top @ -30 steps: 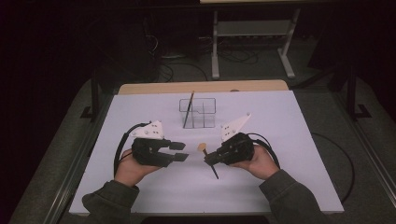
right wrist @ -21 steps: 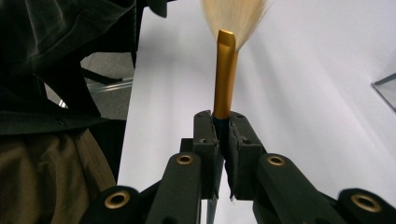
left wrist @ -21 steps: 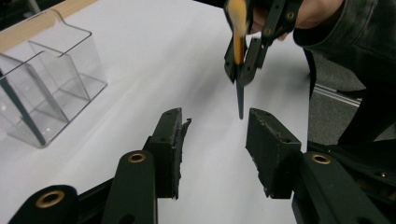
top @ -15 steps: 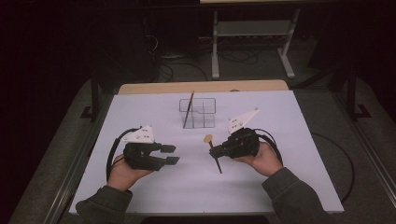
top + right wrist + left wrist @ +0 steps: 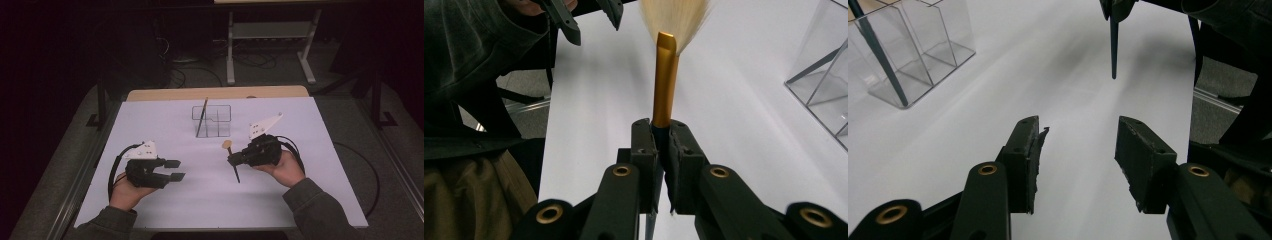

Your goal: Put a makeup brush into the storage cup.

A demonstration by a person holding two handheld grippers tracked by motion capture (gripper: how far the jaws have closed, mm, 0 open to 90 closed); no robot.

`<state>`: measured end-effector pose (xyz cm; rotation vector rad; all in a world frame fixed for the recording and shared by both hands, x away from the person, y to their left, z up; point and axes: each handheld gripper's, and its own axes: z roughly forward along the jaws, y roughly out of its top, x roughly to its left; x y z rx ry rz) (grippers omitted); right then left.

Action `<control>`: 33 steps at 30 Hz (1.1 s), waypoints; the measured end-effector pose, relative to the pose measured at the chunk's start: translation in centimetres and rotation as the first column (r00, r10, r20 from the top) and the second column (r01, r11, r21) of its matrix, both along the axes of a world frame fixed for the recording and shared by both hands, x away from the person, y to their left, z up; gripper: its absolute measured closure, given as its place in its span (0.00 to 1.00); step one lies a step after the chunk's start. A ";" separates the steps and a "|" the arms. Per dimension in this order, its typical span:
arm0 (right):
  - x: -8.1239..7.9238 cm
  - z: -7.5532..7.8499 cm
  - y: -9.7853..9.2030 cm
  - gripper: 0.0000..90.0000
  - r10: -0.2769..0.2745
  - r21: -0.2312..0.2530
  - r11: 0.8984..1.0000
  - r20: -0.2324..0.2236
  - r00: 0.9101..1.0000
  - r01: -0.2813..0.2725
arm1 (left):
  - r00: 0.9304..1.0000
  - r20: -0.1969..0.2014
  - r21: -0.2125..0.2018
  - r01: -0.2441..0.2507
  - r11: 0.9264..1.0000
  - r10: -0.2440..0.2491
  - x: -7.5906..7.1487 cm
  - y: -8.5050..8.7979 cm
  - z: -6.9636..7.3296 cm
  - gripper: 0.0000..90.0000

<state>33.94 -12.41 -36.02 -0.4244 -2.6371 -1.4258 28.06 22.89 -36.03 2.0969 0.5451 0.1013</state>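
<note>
Right now the right gripper (image 5: 234, 159), in the middle right of the high view, has its jaws clamped on a makeup brush (image 5: 231, 159), pinching the handle just below the gold ferrule (image 5: 664, 80). In the right gripper view the pale bristles (image 5: 674, 17) fan out at the top centre of the frame, blurred, while the dark handle runs down between the pads. From above, the brush slants, with its bristle head up and to the left and its dark tip (image 5: 238, 180) pointing down toward the white table (image 5: 310, 150).

Lower left in that view, the left gripper (image 5: 175, 170) has jaws that have just been opening; they stand apart with nothing between them. The left gripper view shows bare table between the pads (image 5: 1143, 160).

A clear organizer (image 5: 212, 120) stands in the upper middle of the table, well apart from both grippers, with a second brush (image 5: 202, 116) leaning in its left compartment.
</note>
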 end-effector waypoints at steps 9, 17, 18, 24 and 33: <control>0.2 0.2 -0.6 0.92 -0.023 0.006 1.000 0.000 1.000 0.023 | 1.000 -0.004 -0.007 -0.019 1.000 0.019 -0.4 0.8 -0.8 0.57; 0.6 0.3 -1.0 0.92 -0.040 0.007 0.999 -0.001 0.999 0.040 | 0.999 -0.003 -0.016 -0.036 0.999 0.036 -0.7 1.0 -1.6 0.53; 0.7 0.4 -1.1 0.92 -0.045 0.007 0.999 -0.001 0.999 0.045 | 0.999 0.001 -0.011 -0.038 0.999 0.038 -0.7 1.0 -1.6 0.53; 1.3 0.7 -1.5 0.92 -0.056 0.007 0.998 0.003 0.998 0.056 | 0.999 0.003 -0.010 -0.048 0.999 0.048 -0.7 1.0 -2.0 0.50; 1.9 1.8 -1.8 0.92 -0.078 0.007 0.997 0.013 0.997 0.078 | 0.997 0.005 -0.001 -0.076 0.997 0.076 -0.8 1.8 -2.3 0.45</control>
